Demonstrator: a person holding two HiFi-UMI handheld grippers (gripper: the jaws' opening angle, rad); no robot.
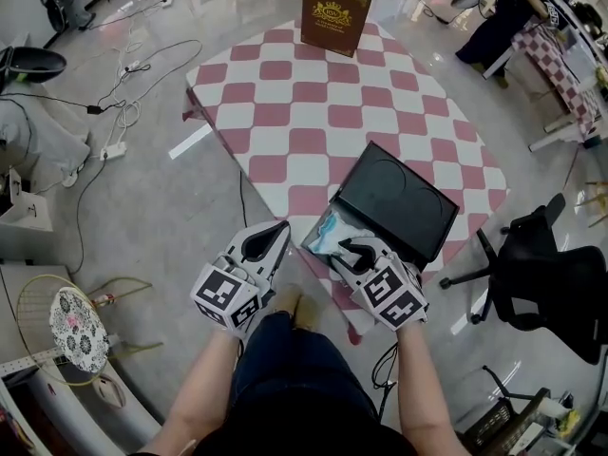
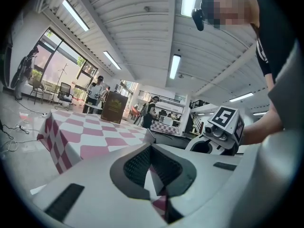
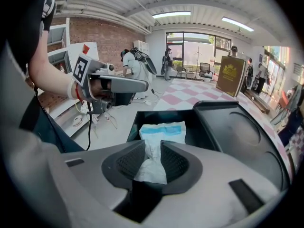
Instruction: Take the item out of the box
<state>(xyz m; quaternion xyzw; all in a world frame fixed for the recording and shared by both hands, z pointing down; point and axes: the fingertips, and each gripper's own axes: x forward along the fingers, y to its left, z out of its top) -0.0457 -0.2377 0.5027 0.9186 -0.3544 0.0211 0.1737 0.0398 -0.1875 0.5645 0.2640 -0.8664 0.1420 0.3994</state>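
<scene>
The white-and-blue packet (image 3: 162, 133) lies inside the open black box (image 1: 353, 218), which sits at the near right edge of the checked table (image 1: 304, 112) with its lid (image 1: 397, 202) tipped back toward the far side. Your right gripper (image 1: 347, 248) is down at the near end of the box, and in the right gripper view the crumpled near end of the packet runs straight in between its fingers (image 3: 127, 163). Those fingers stand apart with the packet filling the gap between the two ribbed pads. The rest of the packet lies flat on the box floor beyond the tips, so it has not left the box. Your left gripper (image 1: 282, 228) is held just off the near edge of the table, to the left of the box and apart from it. In the left gripper view its fingers (image 2: 137, 167) are pressed together at the tips and pinch nothing, with only the checked cloth showing through the slit behind them. A tall brown box (image 1: 334, 12) stands upright at the far edge of the table, well apart from both grippers.
</scene>
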